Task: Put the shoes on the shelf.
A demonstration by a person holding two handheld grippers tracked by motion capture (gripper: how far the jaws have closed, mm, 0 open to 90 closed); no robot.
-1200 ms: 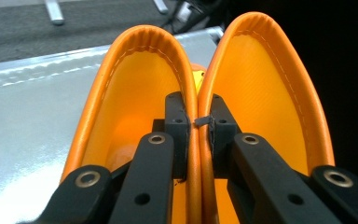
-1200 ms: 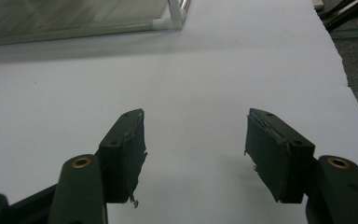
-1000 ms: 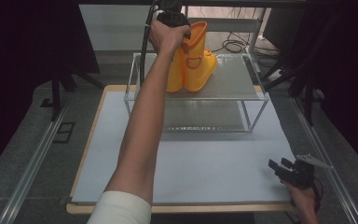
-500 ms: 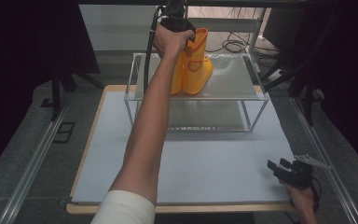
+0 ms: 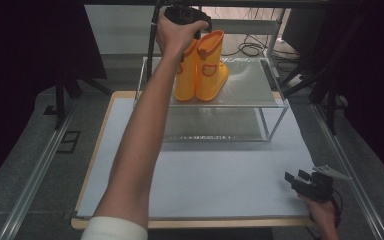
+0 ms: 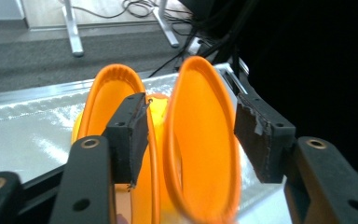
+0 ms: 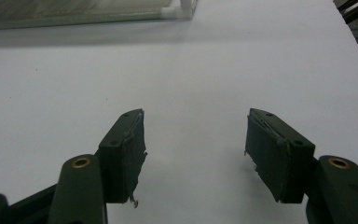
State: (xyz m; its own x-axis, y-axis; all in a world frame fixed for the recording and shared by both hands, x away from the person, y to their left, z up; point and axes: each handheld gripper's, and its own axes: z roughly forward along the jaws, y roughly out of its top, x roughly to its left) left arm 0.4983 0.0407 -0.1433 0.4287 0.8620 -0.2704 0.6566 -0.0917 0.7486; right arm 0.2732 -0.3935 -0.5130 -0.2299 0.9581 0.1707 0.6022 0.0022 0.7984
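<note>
Left gripper (image 6: pixel 189 135) fingers (image 6: pixel 129 135) spread, just been opening; one boot's rim between them, pads off it. Right gripper (image 7: pixel 193 154) fingers spread, empty, over mat (image 5: pixel 220 180) near right. We count two boots (image 5: pixel 200 67), both upright on far rack (image 5: pixel 250 97) top shelf. Risk: pad snags rim on withdrawal, tips boot.
</note>
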